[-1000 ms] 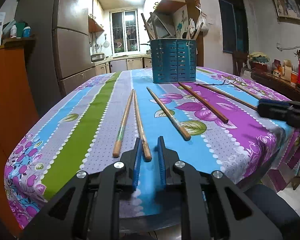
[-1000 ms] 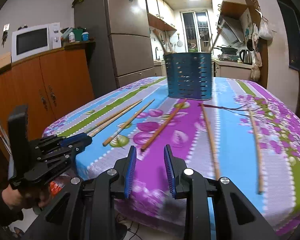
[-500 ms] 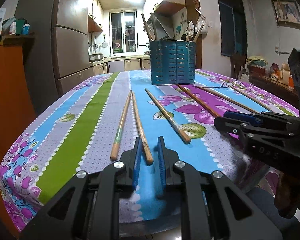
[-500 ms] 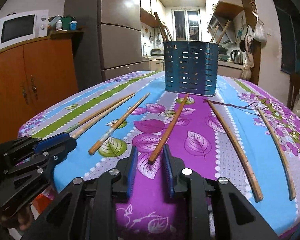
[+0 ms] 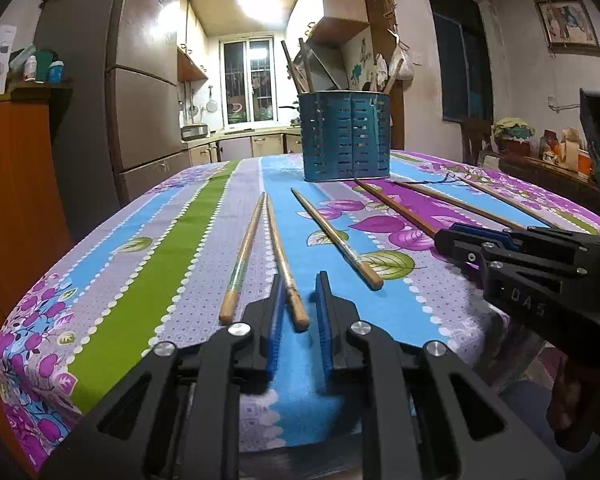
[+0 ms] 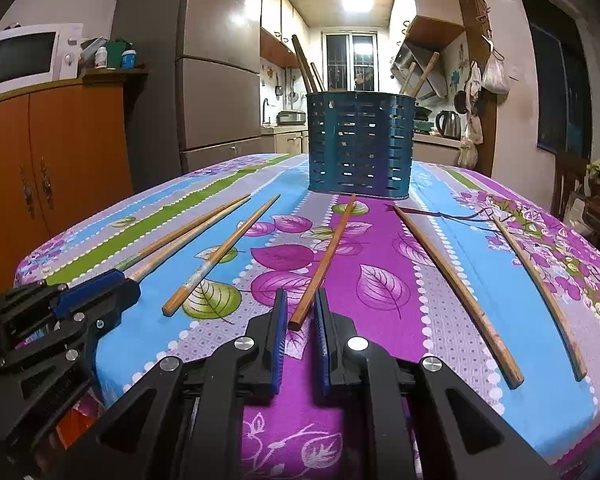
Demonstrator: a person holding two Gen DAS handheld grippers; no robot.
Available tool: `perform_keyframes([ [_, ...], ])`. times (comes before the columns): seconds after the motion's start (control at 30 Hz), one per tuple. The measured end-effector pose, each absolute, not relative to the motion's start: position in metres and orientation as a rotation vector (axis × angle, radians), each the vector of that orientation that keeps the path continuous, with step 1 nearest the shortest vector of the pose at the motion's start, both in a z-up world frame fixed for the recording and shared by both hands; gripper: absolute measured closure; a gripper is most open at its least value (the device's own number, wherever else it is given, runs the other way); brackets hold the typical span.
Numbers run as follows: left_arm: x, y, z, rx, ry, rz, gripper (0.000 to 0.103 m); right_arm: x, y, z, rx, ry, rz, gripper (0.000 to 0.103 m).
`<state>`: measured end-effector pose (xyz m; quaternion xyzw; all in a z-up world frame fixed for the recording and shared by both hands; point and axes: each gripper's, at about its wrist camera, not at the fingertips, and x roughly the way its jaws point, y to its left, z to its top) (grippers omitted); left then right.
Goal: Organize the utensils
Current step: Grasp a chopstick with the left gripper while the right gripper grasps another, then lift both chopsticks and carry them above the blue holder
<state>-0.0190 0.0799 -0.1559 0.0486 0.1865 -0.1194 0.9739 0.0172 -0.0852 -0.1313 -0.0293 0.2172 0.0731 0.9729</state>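
While six chopsticks are laid out loose along the tabletop [image 6: 380, 240] toward its near edge, one blue slotted holder [image 6: 360, 144] with more sticks is stood at its far middle. From the left, the second chopstick [image 5: 282, 262] is straddled by the spread left gripper [image 5: 298, 306], and the fourth chopstick [image 6: 324, 264] by the spread right gripper [image 6: 300, 320]; neither is pinched.
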Motion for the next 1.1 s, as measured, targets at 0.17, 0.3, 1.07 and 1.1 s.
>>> perform_keyframes([
  [0.17,-0.019,0.08,-0.154,0.091,0.372,-0.225,0.098,0.014,-0.091,-0.131,-0.033,0.423,0.144,0.095],
  [0.3,-0.021,0.08,-0.147,0.087,0.354,-0.224,0.098,0.01,-0.096,-0.124,-0.03,0.411,0.149,0.096],
  [1.07,0.023,0.051,0.02,0.066,0.075,-0.31,0.098,0.014,-0.131,0.048,-0.143,0.158,0.275,0.096],
  [1.1,0.029,0.048,0.026,0.069,0.077,-0.317,0.098,0.022,-0.133,0.056,-0.138,0.166,0.289,0.096],
])
